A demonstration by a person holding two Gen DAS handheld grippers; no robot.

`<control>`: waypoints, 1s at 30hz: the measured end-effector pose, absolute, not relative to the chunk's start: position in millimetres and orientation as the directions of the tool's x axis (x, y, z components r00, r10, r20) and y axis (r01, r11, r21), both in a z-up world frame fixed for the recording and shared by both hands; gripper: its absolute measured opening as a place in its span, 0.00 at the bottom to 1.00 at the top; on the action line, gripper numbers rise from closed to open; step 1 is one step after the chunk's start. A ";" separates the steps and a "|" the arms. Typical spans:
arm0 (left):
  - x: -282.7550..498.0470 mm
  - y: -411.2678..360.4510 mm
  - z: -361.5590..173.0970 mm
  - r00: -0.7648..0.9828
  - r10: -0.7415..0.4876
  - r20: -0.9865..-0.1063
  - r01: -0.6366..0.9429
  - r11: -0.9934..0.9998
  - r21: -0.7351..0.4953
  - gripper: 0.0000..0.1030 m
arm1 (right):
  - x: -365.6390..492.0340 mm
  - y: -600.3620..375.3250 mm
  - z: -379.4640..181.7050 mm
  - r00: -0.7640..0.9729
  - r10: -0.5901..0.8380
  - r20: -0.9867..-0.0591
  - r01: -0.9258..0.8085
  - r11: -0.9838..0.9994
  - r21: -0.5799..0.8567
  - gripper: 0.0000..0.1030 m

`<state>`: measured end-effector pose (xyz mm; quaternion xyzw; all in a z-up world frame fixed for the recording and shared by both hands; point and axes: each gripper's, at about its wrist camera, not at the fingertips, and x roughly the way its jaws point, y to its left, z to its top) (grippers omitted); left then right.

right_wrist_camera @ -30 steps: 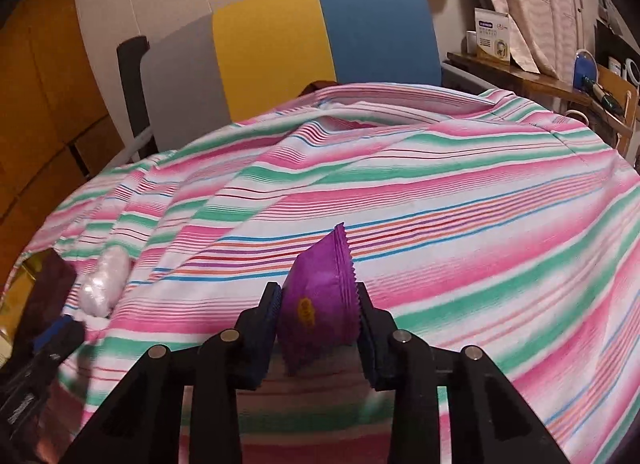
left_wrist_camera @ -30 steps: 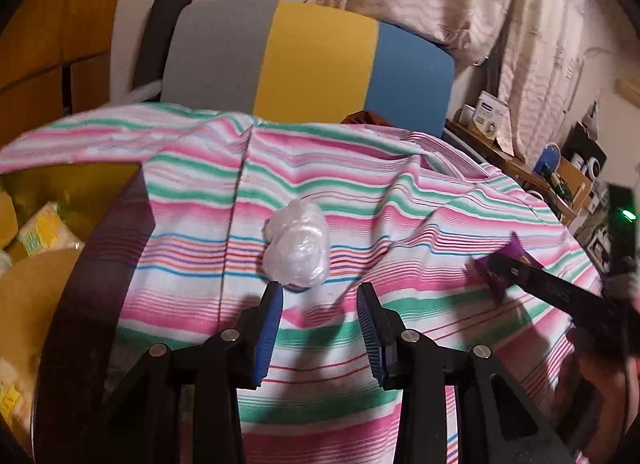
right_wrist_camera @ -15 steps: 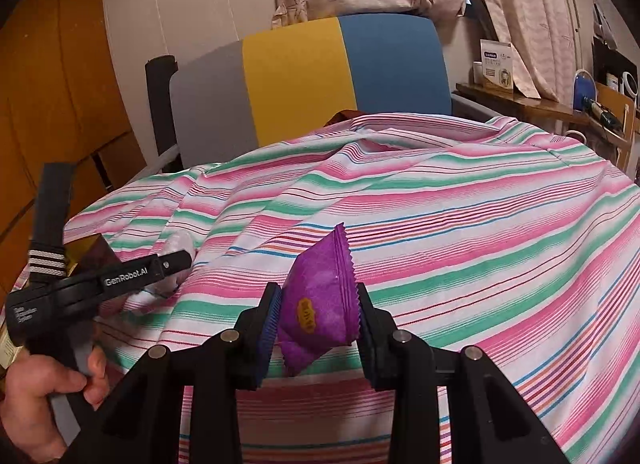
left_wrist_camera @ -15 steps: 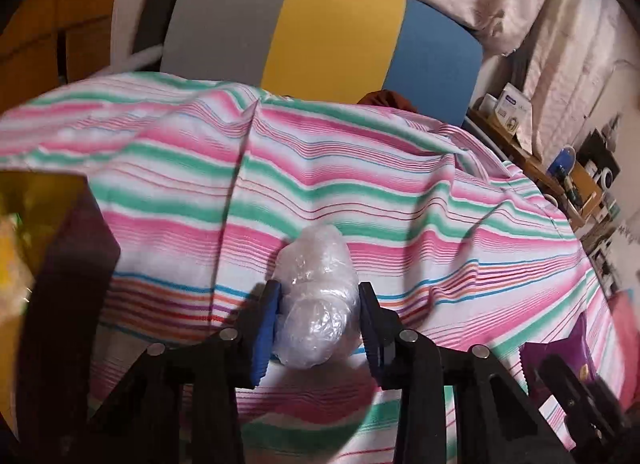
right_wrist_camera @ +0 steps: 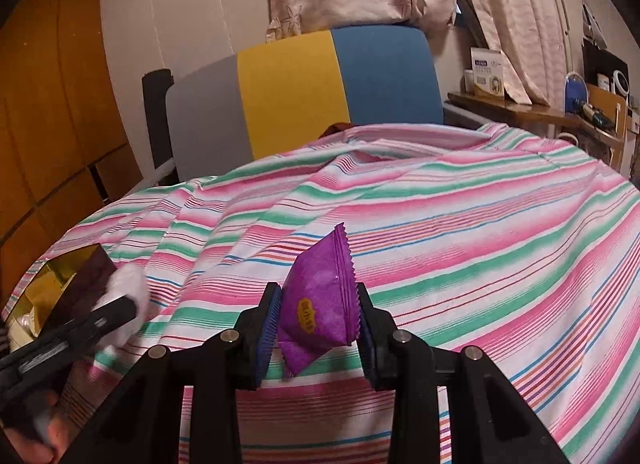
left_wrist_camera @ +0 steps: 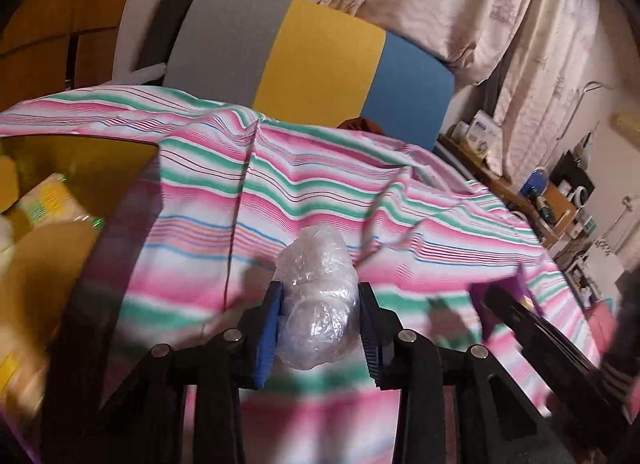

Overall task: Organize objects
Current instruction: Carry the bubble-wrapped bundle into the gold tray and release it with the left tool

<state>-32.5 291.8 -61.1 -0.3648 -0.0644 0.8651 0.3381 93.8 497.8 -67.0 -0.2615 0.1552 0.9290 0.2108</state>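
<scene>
Holding one item each, both grippers sit above the pink-and-green striped cloth (right_wrist_camera: 460,232) covering the worktop. The left gripper (left_wrist_camera: 320,328) has its jaws clamped on a crumpled clear plastic wrap bundle (left_wrist_camera: 318,304); the right gripper (right_wrist_camera: 318,324) has its jaws pressed on a purple crinkle-edged snack packet (right_wrist_camera: 320,304). Neither item is stowed yet. A yellow-lined open box (left_wrist_camera: 68,232) at the left already contains packets and is probably the destination.

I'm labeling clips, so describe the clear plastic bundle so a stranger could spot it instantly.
Find the striped cloth in front of the tricolor chair. Near its left side, the left claw pinches a crinkled clear plastic bundle. It is see-through and whitish, unlike the purple packet in the right claw.
</scene>
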 end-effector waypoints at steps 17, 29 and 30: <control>-2.1 178.2 -10.0 -0.578 0.640 -0.506 -0.523 -0.766 -0.373 0.36 | 100.3 472.6 -56.2 -0.805 0.207 -0.556 -0.415 -0.867 0.278 0.34; -41.8 115.2 -24.7 -0.625 0.514 -0.588 -0.376 -0.858 -0.351 0.36 | 71.8 394.3 -15.6 -0.877 0.018 -0.481 -0.214 -0.910 0.356 0.34; -45.3 112.6 -28.5 -0.614 0.505 -0.606 -0.367 -0.863 -0.346 0.36 | 67.5 387.0 -12.7 -0.879 -0.002 -0.477 -0.195 -0.911 0.363 0.34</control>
